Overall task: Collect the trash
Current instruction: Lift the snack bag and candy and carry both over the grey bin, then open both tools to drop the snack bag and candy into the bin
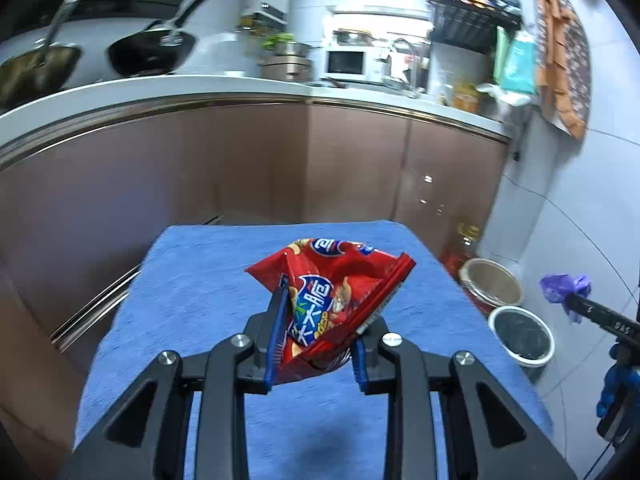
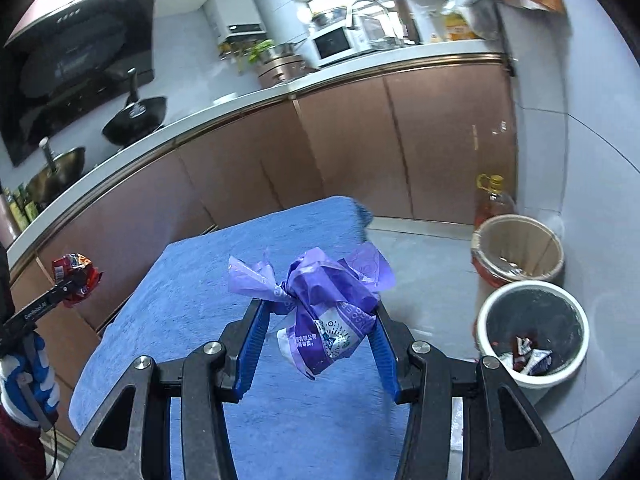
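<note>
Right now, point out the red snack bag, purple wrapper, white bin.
red snack bag [image 1: 320,304], left wrist view, printed front.
purple wrapper [image 2: 328,312], right wrist view, crumpled middle.
white bin [image 2: 486,322], right wrist view, left rim.

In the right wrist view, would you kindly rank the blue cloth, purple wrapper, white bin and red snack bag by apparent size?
1. blue cloth
2. purple wrapper and white bin: similar, and the wrapper is nearer, so unranked
3. red snack bag

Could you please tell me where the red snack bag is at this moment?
The red snack bag is clamped in the left gripper, lifted above the blue cloth; the right wrist view shows it at far left.
</note>
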Available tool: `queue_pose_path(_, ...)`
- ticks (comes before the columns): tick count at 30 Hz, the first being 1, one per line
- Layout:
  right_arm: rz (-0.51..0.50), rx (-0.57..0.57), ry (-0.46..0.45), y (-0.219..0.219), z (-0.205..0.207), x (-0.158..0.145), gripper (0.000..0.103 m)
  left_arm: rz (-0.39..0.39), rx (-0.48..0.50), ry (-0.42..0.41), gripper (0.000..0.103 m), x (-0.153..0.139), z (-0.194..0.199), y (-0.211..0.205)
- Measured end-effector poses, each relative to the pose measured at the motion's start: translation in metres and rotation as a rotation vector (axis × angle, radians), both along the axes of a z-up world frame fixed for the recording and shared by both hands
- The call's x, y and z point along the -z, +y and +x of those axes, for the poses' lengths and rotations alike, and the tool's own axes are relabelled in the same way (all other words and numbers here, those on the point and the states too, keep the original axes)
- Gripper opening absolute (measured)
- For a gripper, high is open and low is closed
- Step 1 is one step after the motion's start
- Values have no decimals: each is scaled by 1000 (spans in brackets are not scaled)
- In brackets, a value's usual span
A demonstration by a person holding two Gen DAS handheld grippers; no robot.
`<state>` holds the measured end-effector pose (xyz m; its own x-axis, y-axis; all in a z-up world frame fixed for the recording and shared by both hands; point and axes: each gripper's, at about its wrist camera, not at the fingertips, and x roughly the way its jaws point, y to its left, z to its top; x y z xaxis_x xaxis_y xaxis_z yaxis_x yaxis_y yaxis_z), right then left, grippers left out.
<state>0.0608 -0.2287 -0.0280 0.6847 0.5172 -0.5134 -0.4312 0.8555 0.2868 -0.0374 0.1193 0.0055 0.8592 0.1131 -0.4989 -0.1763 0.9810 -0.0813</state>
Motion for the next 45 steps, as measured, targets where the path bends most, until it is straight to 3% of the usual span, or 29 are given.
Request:
queue_pose_path(11, -22, 214, 77, -75, 28, 52, 46, 60, 318, 94, 27, 6, 104, -133)
queue_pose_path(23, -48, 418, 210, -151, 83, 119, 46, 115, 613, 242, 27, 69, 231, -286)
queue_pose_path(32, -86, 514, 249, -178, 126, 148, 48, 103, 678, 328, 29, 109, 297, -375)
queue_pose_path(37, -117, 555, 256, -190, 136, 158, 49, 47, 688, 376, 32, 127, 328, -405)
queue_pose_path(41, -141, 583, 265, -197, 139, 165, 58, -30, 711, 410, 41, 135, 344, -419)
queue_pose_path(45, -154, 606, 276, -203, 143, 171, 60, -85, 730, 418, 49, 135, 346, -421)
